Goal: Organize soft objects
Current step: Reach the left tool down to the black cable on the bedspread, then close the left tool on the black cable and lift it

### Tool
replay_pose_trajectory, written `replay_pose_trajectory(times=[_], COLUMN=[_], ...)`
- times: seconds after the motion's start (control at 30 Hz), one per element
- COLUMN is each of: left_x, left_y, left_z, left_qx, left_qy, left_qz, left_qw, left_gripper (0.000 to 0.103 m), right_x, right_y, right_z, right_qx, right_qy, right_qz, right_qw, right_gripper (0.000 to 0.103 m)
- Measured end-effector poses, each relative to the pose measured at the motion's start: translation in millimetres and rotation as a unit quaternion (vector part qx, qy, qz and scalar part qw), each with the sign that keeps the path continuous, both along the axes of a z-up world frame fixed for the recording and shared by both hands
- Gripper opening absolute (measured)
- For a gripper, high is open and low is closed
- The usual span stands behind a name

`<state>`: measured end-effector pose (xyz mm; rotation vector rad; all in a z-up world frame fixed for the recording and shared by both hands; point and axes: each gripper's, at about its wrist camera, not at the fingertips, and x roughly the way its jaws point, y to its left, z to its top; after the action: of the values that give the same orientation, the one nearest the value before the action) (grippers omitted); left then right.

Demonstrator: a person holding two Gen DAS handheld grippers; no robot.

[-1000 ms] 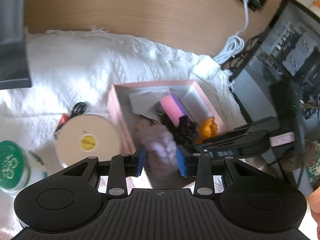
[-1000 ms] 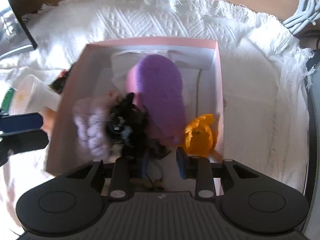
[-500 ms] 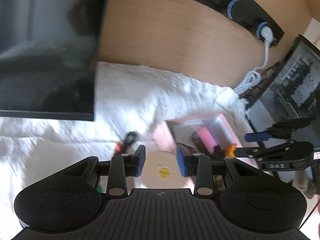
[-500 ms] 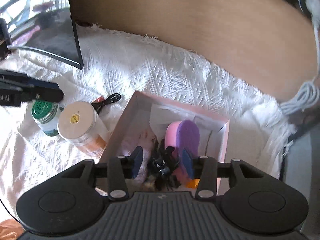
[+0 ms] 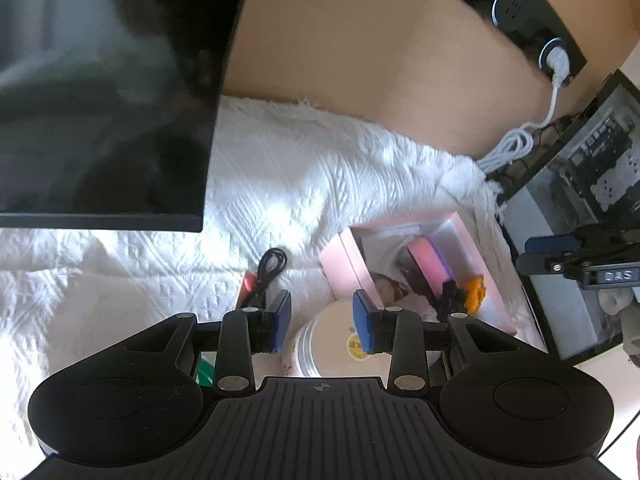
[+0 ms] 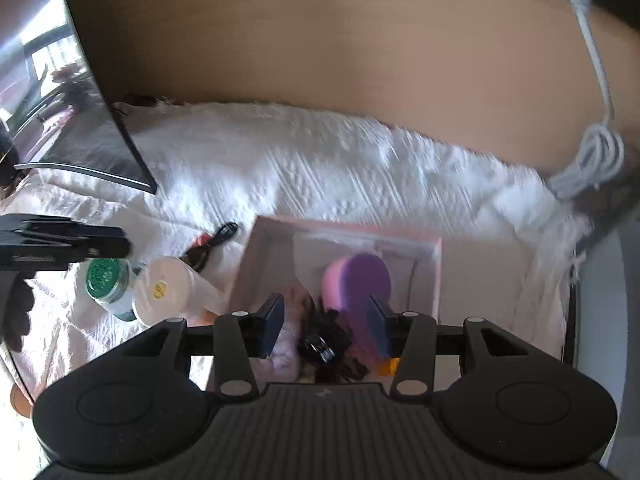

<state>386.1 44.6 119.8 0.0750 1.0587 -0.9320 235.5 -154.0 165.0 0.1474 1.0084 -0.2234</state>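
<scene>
Inside the pink cardboard box [image 6: 436, 276] on the knobbly white throw [image 6: 320, 168], the oval pink-and-purple sponge [image 6: 362, 280] lay with its long axis pointing away, while both the left gripper [image 5: 321, 322] and the right gripper [image 6: 327, 322] hung unclenched and empty.

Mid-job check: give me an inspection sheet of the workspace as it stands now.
Surface: white textured cloth over a wooden desk.
Job's things: pink box holds a pink-purple sponge, a black clip, a lilac fluffy item and an orange item.
Clutter: green-lidded jar, white-lidded jar, both beside the box.
Grippers: left gripper and right gripper open, empty; right jaws have just been opening.
Cables: black cord; white cable.
Surroundings: monitor.
</scene>
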Motion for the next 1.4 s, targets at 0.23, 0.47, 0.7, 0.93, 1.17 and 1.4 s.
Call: replay_pose_trajectory(times=[0.23,0.47,0.7,0.93,1.17,1.4], left_x=[27.3,50.6,59.2,65.0,65.4,46.1], left_y=[-49.9,-87.6,-98.6,-111.4,-116.6,-106.3], left_z=[-18.5,-62.8,-86.7,-100.7,-105.9,-98.0], left_qx=[0.096,0.198,0.221,0.241,0.237,0.226], left_qy=[-0.008,-0.005,0.016,0.013,-0.005,-0.045], left_qz=[-0.027,-0.044,-0.042,-0.045,-0.054,-0.059], left_qw=[0.9950,0.9792,0.9742,0.9694,0.9699,0.9713], left_gripper=[0.037,0.037,0.036,0.033,0.025,0.021], right_x=[13.8,12.8,2.0,0.2,-4.6,-4.9], right_y=[14.3,7.5,-5.4,-7.4,-7.5,-12.5], right_z=[-4.1,-24.1,-37.1,-40.8,-42.7,-40.0], right_qx=[0.020,0.055,0.075,0.090,0.093,0.087], right_qy=[-0.038,-0.032,-0.028,-0.028,-0.030,-0.039], right_qz=[0.018,0.013,-0.001,-0.001,-0.006,-0.022], right_qw=[0.999,0.998,0.997,0.996,0.995,0.995], right_gripper=[0.045,0.045,0.045,0.045,0.045,0.045])
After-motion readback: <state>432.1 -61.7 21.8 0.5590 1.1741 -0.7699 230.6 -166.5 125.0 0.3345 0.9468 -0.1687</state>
